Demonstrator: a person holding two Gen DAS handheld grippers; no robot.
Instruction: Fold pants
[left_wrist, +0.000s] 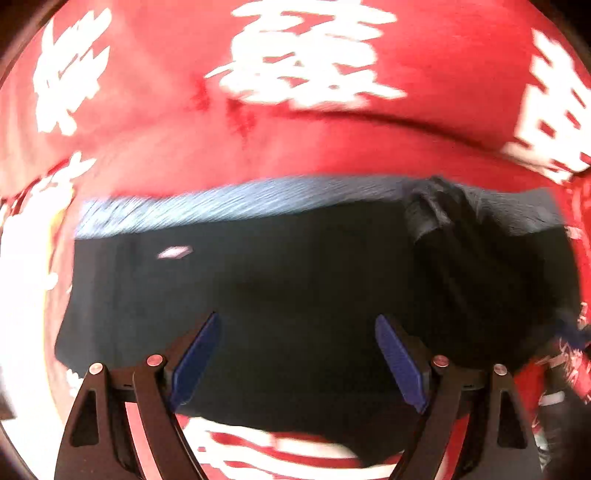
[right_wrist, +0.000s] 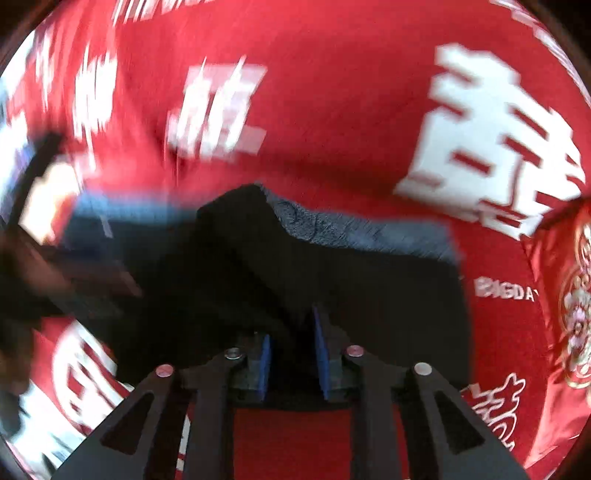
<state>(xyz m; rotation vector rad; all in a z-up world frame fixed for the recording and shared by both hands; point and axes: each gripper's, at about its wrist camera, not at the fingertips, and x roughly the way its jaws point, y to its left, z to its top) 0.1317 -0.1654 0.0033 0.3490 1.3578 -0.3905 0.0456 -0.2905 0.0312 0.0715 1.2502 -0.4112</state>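
Observation:
Dark navy pants (left_wrist: 295, 266) lie flat on a red cloth (left_wrist: 295, 147); a lighter blue band (left_wrist: 240, 206) runs along their far edge. My left gripper (left_wrist: 297, 317) hangs straight above them, its jaws wide apart and nothing between the blue pads (left_wrist: 195, 362). At the right a bunched fold (left_wrist: 443, 221) sticks up. In the right wrist view the pants (right_wrist: 388, 288) rise in a dark ridge (right_wrist: 243, 229) just ahead of my right gripper (right_wrist: 291, 321). Its pads (right_wrist: 320, 354) stand a narrow gap apart over dark fabric, and I see no pinch. Both views are blurred.
The red cloth (right_wrist: 332, 110) with large white characters covers the whole surface around the pants. A red piece with gold embroidery (right_wrist: 576, 295) lies at the right edge. A dark blurred shape (right_wrist: 22, 280) crosses the left side of the right wrist view.

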